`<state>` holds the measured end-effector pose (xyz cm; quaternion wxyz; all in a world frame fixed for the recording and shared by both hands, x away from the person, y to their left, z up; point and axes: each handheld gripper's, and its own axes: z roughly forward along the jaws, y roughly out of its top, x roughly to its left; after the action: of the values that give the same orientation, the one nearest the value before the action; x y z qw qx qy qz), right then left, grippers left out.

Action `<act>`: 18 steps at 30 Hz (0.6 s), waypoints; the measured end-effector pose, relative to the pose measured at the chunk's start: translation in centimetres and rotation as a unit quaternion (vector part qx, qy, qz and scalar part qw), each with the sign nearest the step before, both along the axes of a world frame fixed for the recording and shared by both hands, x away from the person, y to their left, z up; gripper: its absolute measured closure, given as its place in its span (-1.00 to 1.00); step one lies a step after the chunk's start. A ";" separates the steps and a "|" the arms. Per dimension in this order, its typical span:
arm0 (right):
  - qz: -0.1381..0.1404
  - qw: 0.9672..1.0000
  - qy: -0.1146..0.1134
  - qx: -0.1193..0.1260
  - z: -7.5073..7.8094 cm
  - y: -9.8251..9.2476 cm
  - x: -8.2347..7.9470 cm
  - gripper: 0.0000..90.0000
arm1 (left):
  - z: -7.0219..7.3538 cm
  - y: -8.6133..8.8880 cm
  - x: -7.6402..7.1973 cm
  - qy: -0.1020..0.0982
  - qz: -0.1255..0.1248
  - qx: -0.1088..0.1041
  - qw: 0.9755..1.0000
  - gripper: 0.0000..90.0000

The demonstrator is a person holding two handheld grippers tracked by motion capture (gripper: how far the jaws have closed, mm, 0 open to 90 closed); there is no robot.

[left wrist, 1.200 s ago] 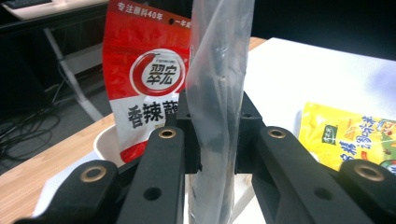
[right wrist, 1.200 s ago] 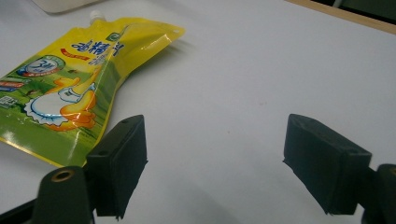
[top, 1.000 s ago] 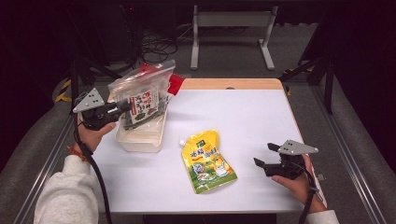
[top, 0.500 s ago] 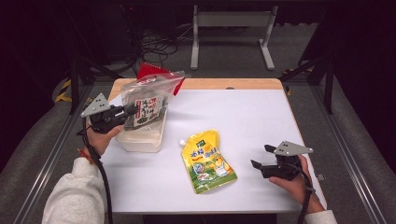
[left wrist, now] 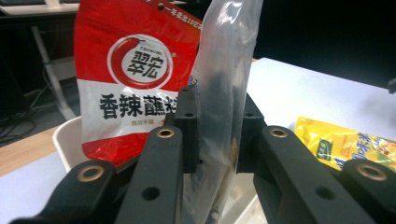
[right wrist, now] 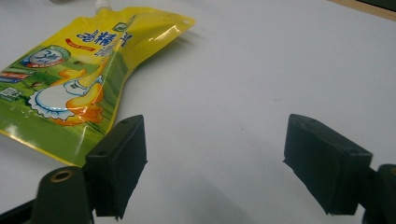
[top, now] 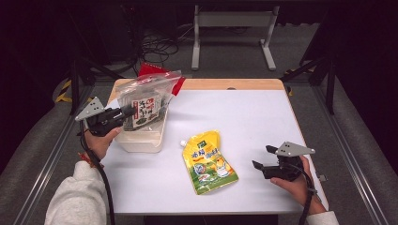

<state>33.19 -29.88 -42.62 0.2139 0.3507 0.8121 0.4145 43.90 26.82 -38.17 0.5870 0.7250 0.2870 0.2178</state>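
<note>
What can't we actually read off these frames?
- White bin, high view: its inside is hidden by the clear bag held over it by the left gripper.
- Red packet, left gripper view: its right part is covered by the bag and jaws.
- Yellow pouch, right gripper view: cut off at the left edge.
- Bag's label, high view: print too small to read.

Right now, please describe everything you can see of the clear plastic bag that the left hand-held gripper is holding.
The clear plastic zip bag looks thin, glossy and crinkled. Inside lies a dark packet with a white label bearing printed characters. The left hand-held gripper is shut on its edge; the film stands pinched upright between the black jaws. The bag hangs tilted above the white plastic tub, in front of a red and white snack packet standing in the tub. Whether it touches either, I cannot tell.
</note>
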 end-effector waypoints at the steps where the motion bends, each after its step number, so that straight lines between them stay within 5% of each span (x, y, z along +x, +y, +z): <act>1: 0.001 1.000 0.001 0.000 0.0 0.0 0.0 -0.53 | 0.0 0.0 -0.1 -0.002 0.012 0.004 1.000 0.63; 6: 0.002 1.000 0.003 -0.001 -0.1 0.1 0.1 -0.53 | -0.6 0.4 -0.3 0.000 0.024 -0.017 1.000 0.60; 10: 0.002 1.000 0.004 -0.002 -0.1 0.1 0.1 -0.53 | -0.7 0.0 -0.6 0.002 0.046 0.039 0.998 0.52; 18: 0.004 1.000 0.007 -0.003 -0.2 0.2 0.1 -0.53 | -1.6 0.9 -0.7 0.015 0.031 0.043 0.999 0.60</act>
<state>33.30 -29.70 -42.81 0.2083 0.3497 0.8161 0.4103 43.21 27.68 -39.78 0.5442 0.7435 0.3080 0.2371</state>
